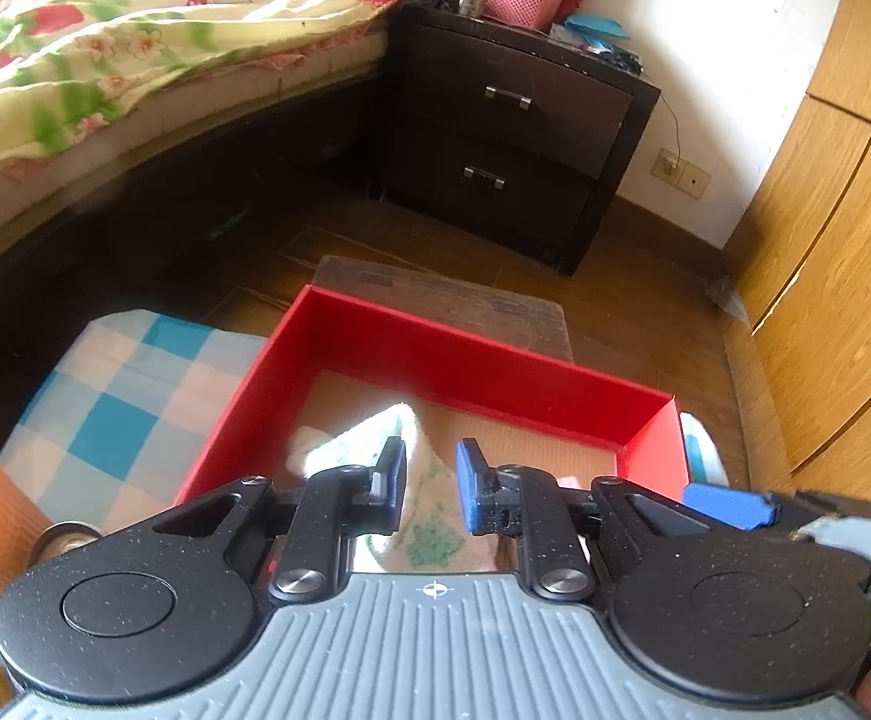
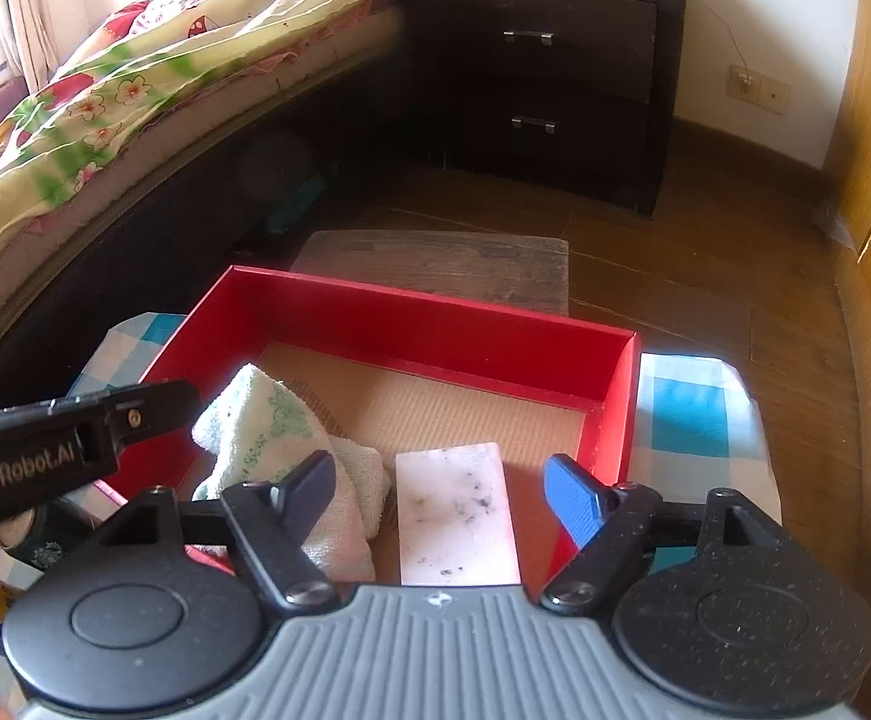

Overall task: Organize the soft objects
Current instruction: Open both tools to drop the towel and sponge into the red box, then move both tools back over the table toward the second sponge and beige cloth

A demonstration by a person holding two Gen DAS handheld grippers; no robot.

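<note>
Blue-padded fingers (image 1: 470,483) of the left gripper (image 1: 431,480) stood a little apart over a white towel with green print (image 1: 429,516), the cloth showing in the gap between them; whether the pads pressed on it could not be told from either view. The right gripper (image 2: 447,492) had its fingers (image 2: 573,501) spread wide, gripping nothing — a pale pink, speckled rectangular pad (image 2: 456,516) lay flat just beyond them, its near end reaching into the gap between the fingers.

Both soft things sat inside a shallow red box (image 2: 435,318) with a tan ribbed floor: the towel bunched at the box's left side, the pink pad just beside it toward the right, apparently touching at the towel's edge. In the right wrist view the left gripper's black body (image 2: 45,450), lettered "GenRobot.AI", reached in from the left above the box's near-left corner.

The box rested on a blue-and-white checked cloth (image 1: 117,408). Beyond it lay a worn wooden board (image 2: 453,264) on the wooden floor (image 2: 705,276), then a dark two-drawer nightstand (image 1: 513,138) against the white wall. A bed with a floral quilt (image 1: 105,60) ran along the left — a light wooden wardrobe (image 1: 837,210) stood on the right.
</note>
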